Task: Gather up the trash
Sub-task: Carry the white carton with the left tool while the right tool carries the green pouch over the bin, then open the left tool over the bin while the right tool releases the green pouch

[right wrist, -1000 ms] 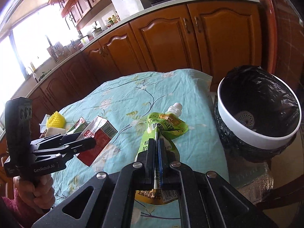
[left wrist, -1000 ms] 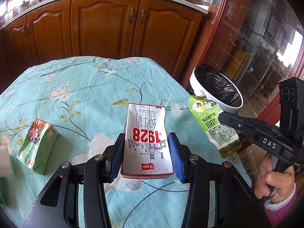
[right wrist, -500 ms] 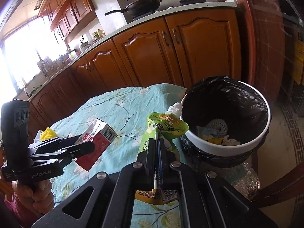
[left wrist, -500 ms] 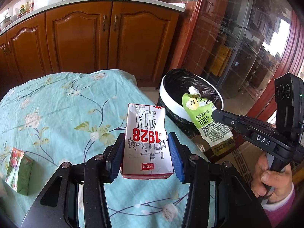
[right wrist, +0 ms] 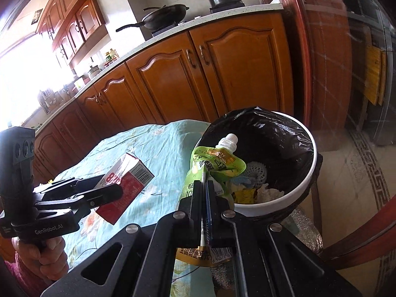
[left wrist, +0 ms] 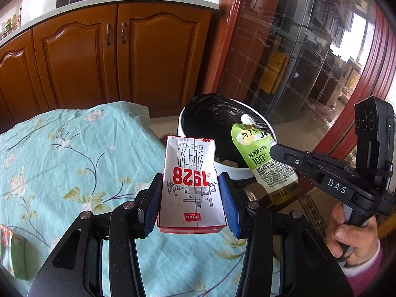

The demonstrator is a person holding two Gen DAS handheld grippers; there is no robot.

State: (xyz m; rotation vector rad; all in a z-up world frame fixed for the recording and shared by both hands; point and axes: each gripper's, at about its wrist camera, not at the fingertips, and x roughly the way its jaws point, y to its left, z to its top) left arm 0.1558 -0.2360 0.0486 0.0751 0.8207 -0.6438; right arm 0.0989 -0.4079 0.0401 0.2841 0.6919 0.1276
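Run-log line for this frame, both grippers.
left gripper: shut on milk carton | right gripper: shut on green pouch | pouch at trash bin rim | phase: carry

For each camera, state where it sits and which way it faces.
Left wrist: on the left gripper, facing along its fingers at the clamped milk carton; the right hand shows.
Right wrist: on the right gripper, facing over the pinched green drink pouch into the trash bin; the left hand shows.
Shared: carton, pouch, bin, floral tablecloth, cabinets.
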